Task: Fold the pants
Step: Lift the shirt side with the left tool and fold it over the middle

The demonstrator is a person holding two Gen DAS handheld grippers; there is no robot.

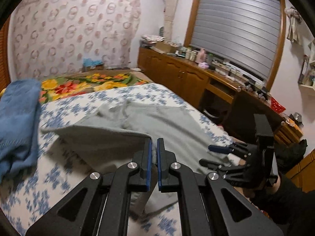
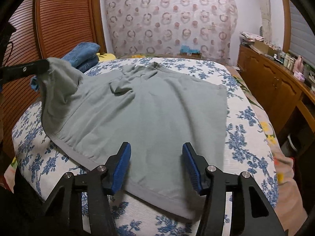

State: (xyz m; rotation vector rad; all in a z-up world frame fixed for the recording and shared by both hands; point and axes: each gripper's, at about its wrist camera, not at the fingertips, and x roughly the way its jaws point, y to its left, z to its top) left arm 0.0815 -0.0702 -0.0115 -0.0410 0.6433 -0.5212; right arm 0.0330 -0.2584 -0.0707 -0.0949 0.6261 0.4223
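Observation:
Grey-green pants (image 2: 147, 114) lie spread over the blue-flowered bedspread (image 2: 248, 137). My left gripper (image 1: 154, 147) is shut on one edge of the pants (image 1: 157, 118) and holds that corner up off the bed, so a flap hangs from it. In the right wrist view the left gripper (image 2: 46, 66) shows at the far left with the lifted cloth draped below it. My right gripper (image 2: 156, 157) is open, its blue pads apart just above the near edge of the pants, with nothing pinched. In the left wrist view the right gripper (image 1: 213, 155) sits low at the cloth's right edge, held by a gloved hand.
Folded blue cloth (image 2: 84, 55) is stacked at the bed's far left, also blue cloth (image 1: 17, 122). A bright flowered blanket (image 1: 88, 82) covers the bed's far end. A wooden cabinet (image 2: 271, 82) with clutter runs along the right; a slatted wooden door (image 2: 59, 19) stands left.

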